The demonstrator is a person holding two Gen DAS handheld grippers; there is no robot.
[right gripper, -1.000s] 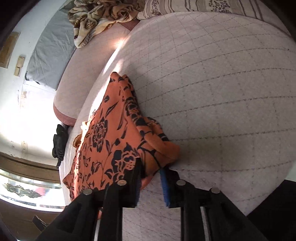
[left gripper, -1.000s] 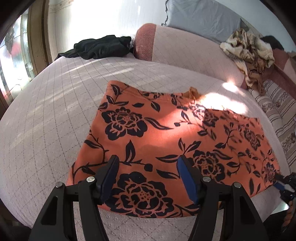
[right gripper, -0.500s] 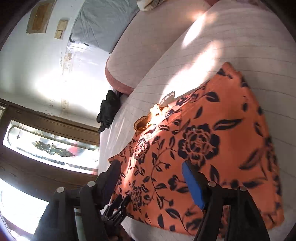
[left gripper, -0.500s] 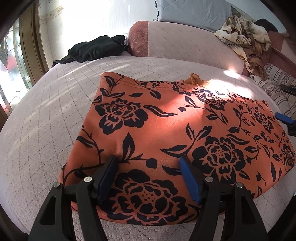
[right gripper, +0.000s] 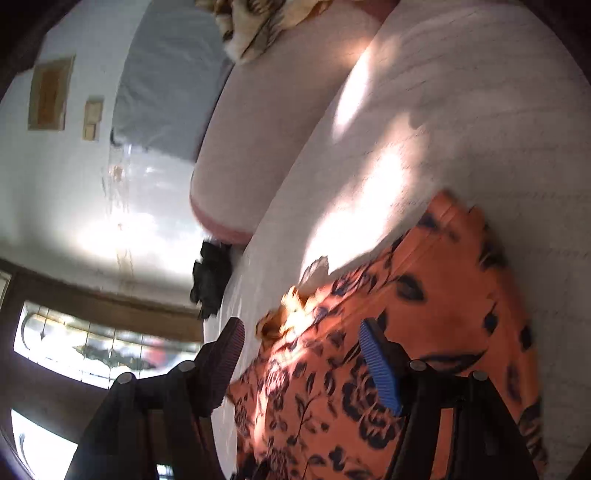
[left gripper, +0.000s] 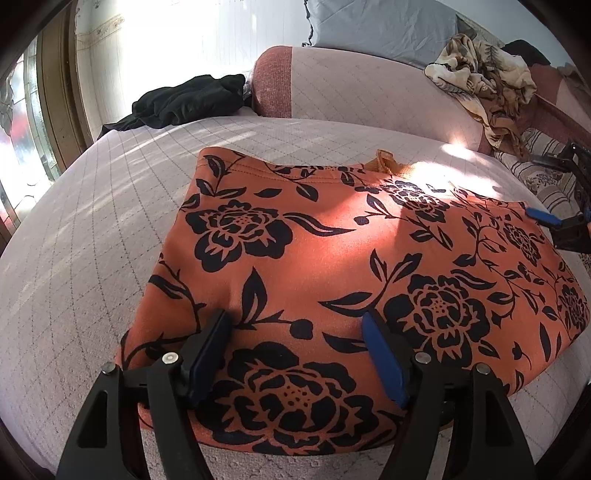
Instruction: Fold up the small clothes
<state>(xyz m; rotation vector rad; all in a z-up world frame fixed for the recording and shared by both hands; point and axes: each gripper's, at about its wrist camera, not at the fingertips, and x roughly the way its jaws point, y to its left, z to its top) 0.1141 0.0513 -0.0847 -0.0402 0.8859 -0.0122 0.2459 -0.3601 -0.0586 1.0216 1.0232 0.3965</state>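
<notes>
An orange garment with a black flower print (left gripper: 332,266) lies flat on the pale quilted bed (left gripper: 92,240). My left gripper (left gripper: 295,332) is open and empty, low over the garment's near left edge. My right gripper (right gripper: 299,339) is open and empty, above the garment's far edge (right gripper: 424,332); it also shows at the right rim of the left wrist view (left gripper: 554,221). A small orange tab (left gripper: 386,162) sticks out at the garment's far edge.
A black garment (left gripper: 188,101) lies at the bed's far left beside a pink bolster (left gripper: 369,88). A crumpled beige patterned cloth (left gripper: 487,74) and a grey pillow (left gripper: 380,26) sit behind. A window (left gripper: 22,122) is on the left.
My right gripper let go of the garment's corner, opened and swung up over the far edge. The garment now lies flat. My left gripper moved a little closer over the near edge.
</notes>
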